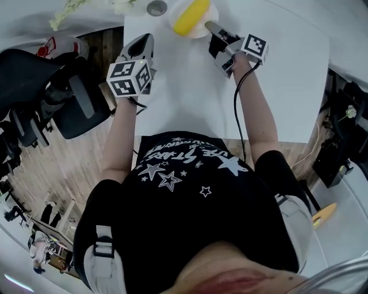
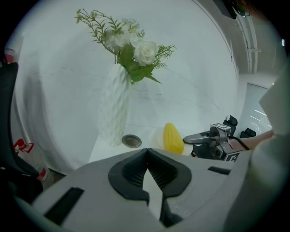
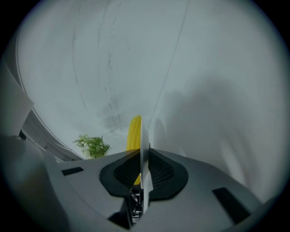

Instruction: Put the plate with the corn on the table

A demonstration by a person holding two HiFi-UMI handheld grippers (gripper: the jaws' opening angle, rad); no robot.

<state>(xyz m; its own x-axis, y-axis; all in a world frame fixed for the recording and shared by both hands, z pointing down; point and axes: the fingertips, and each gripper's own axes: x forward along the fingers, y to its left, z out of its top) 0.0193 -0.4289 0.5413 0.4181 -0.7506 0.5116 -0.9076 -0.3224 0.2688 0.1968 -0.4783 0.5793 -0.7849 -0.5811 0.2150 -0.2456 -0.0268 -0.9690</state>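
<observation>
Head view, L to R: black office chair (image 1: 57,97) on wood floor (image 1: 69,166) at far left, just off the table's left edge. White table (image 1: 190,97) runs from the person's front to the far side, w/ a plain matte top.

At its far-left corner is a white ribbed vase (image 2: 113,106), upright, w/ white flowers (image 2: 136,50) and green sprigs. Just right of the vase foot, a small round metal disc (image 1: 156,7) lies flat on the top.

Left gripper (image 1: 146,39) hangs over the table's left part, nearer than the disc and apart from everything. Its own view shows the pad tips together, nothing btwn them.

Right of the disc and close beside it is the white plate (image 1: 206,27) w/ a yellow corn (image 1: 191,16) cob on it, at the table's far middle. Can't tell if the plate's bottom touches the top or sits just above it.

Right gripper (image 1: 210,26) comes at the plate from the near right, jaws narrow and clamped on its rim. In the right gripper view the rim runs edge-on btwn the pads, corn beyond. Vase and disc crowd the plate's left side.

Black cable (image 1: 236,109) drops from the right gripper along the forearm. At far right, dark gear (image 1: 339,149) stands past the table edge, and a yellow item (image 1: 324,213) lies low on the pale floor. Behind the vase is a plain white wall (image 2: 190,68).
</observation>
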